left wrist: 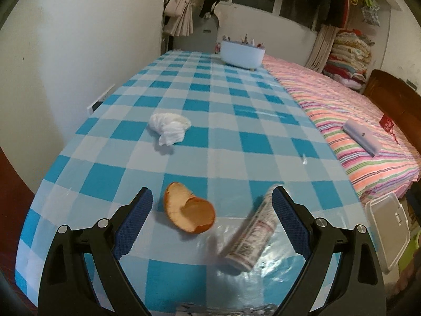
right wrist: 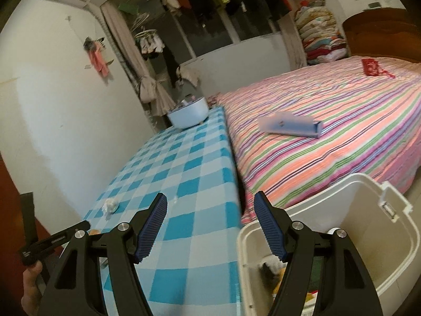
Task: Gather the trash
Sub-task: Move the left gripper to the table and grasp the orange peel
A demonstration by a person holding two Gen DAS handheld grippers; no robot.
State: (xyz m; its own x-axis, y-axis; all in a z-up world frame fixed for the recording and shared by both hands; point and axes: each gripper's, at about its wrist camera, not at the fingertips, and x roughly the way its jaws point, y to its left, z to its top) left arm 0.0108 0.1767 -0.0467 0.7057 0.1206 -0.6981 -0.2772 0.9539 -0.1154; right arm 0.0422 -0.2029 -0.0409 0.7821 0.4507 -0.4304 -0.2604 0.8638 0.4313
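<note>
In the left wrist view my left gripper [left wrist: 211, 197] is open low over the blue checked table [left wrist: 210, 121]. An orange peel [left wrist: 188, 210] lies between its fingers. A white printed cylinder wrapper [left wrist: 252, 242] lies against the inside of the right finger, blurred. A crumpled white tissue [left wrist: 169, 127] lies farther back on the left; it also shows in the right wrist view [right wrist: 110, 206]. My right gripper [right wrist: 210, 205] is open and empty, over the table's right edge beside a white plastic bin [right wrist: 368, 237] with some trash at its bottom.
A pale blue bowl [left wrist: 242, 54] with small items stands at the table's far end. A striped bed [left wrist: 355, 131] adjoins the table on the right, with a lilac box [left wrist: 360, 135] on it. A white wall runs along the left. The bin shows at the right [left wrist: 389, 226].
</note>
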